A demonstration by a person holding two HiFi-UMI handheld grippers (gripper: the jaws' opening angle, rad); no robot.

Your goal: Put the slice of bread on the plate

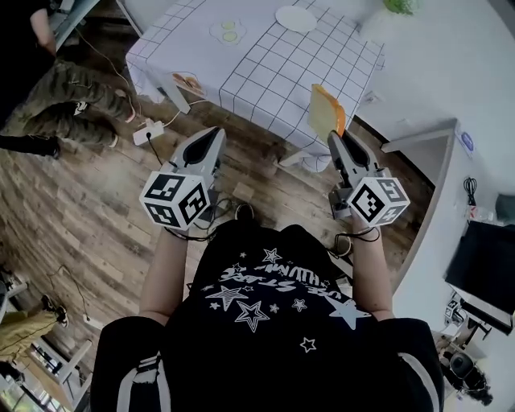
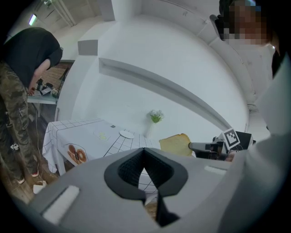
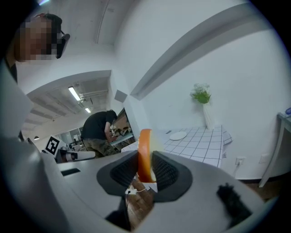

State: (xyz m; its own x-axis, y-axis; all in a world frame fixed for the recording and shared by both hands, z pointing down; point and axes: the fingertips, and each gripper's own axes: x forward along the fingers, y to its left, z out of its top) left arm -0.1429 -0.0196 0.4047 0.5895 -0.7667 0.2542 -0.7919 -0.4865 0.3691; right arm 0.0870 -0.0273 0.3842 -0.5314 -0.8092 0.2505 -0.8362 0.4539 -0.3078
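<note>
Head view: shows the right gripper [image 1: 336,143] pinching the slice of bread [image 1: 326,113] by its lower end, upright, in the air just off the near edge of the table [image 1: 265,76]. Puts the plate [image 1: 296,18] at the table's far edge, well apart from the slice. Shows the left gripper [image 1: 212,138] level with the right one, over the wooden floor [image 1: 105,209]; hard to read its jaws from above. Cuts off a bystander [image 1: 56,96] at the left edge.

Left gripper view: shows its 2 pads pressed together at the tips, with nothing between them. Catches the slice flat-on to the right, its lower end hidden inside the right gripper. Shows the plate small and pale on the table, near a vase [image 2: 156,116] by the wall.

Right gripper view: shows the slice edge-on, orange crust toward the camera, clamped between the 2 ribbed pads, its bottom hidden by them. Places the plate beyond, on the checked cloth.
</note>
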